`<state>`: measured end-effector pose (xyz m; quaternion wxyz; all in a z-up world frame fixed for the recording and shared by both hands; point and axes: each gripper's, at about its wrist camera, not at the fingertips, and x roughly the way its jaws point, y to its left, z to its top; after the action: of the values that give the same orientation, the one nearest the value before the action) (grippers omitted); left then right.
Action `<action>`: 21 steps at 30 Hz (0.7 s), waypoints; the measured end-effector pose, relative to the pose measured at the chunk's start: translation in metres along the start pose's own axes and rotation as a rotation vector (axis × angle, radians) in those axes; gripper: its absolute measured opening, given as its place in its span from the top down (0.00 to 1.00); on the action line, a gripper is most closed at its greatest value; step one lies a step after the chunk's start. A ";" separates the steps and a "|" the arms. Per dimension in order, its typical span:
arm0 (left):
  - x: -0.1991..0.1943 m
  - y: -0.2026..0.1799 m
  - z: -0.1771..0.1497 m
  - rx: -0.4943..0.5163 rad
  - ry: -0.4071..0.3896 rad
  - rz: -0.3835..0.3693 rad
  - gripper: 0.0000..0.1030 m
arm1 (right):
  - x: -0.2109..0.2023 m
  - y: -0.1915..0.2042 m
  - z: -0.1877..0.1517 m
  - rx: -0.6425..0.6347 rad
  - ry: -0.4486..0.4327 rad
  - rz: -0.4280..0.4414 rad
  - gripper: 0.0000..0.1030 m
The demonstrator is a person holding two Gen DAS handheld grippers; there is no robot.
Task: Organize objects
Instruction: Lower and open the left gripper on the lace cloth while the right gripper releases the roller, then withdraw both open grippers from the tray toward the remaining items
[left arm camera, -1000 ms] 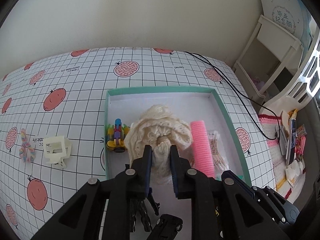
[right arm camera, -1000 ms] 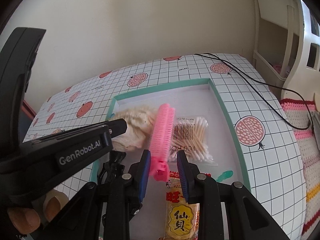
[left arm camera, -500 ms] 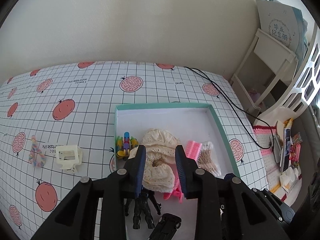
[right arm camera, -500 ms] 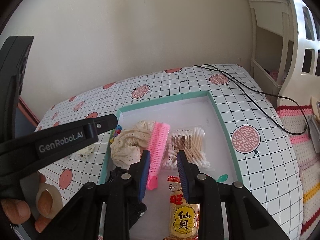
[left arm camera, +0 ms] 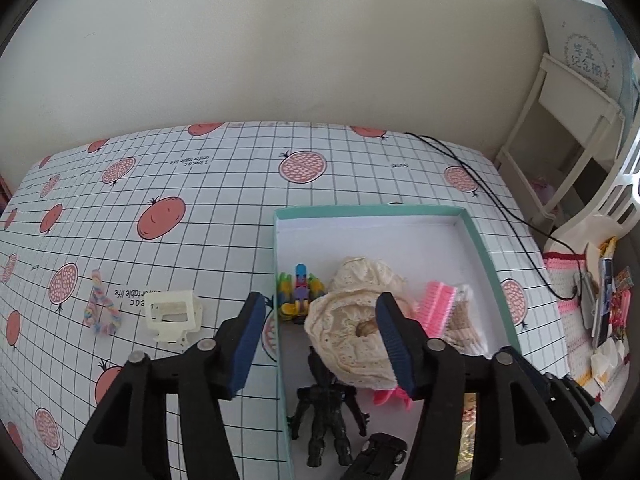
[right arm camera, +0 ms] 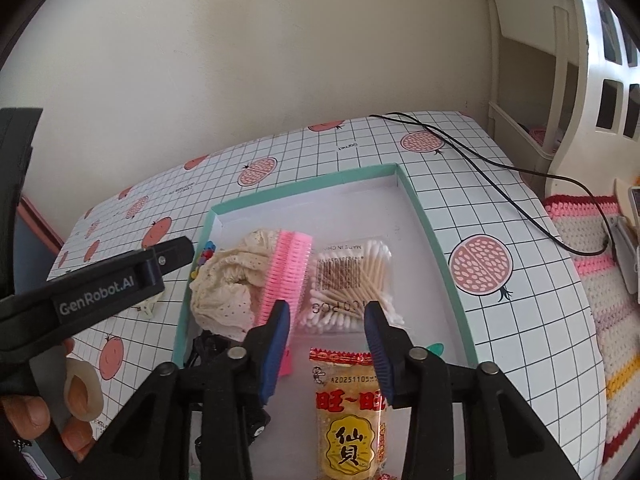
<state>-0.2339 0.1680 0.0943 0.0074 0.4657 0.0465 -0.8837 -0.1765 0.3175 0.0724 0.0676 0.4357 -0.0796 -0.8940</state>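
Both grippers empty above the tray

The left gripper [left arm camera: 320, 332] and right gripper [right arm camera: 326, 334] hung wide open, holding nothing; the lace scrunchie [left arm camera: 352, 340] and pink comb [right arm camera: 286, 276] lay inside the teal tray [left arm camera: 486, 264], probably sorted.

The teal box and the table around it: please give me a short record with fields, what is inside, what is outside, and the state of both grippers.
container: teal box, open, on the checked tablecloth
inside: cream lace cloth, pink hair roller, cotton swab pack, snack packet, colourful toy, black figure, black toy car
outside: white hair claw, pastel hair clip
left gripper: open, empty
right gripper: open, empty
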 end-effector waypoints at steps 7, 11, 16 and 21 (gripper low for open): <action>0.018 0.010 -0.005 0.009 0.048 0.088 0.28 | 0.005 -0.007 0.001 0.025 0.005 -0.033 0.36; 0.021 0.014 -0.006 -0.004 0.050 0.100 0.20 | 0.007 -0.008 0.001 0.024 0.006 -0.038 0.28; 0.021 0.017 -0.006 -0.017 0.042 0.102 0.09 | 0.007 -0.008 0.000 0.026 0.003 -0.039 0.20; 0.022 0.019 -0.007 -0.020 0.036 0.106 0.04 | 0.007 -0.007 0.000 0.027 0.003 -0.037 0.11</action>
<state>-0.2396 0.1507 0.0714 0.0580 0.4831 0.0309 -0.8731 -0.1817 0.3234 0.0655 0.0452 0.4393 -0.0837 -0.8933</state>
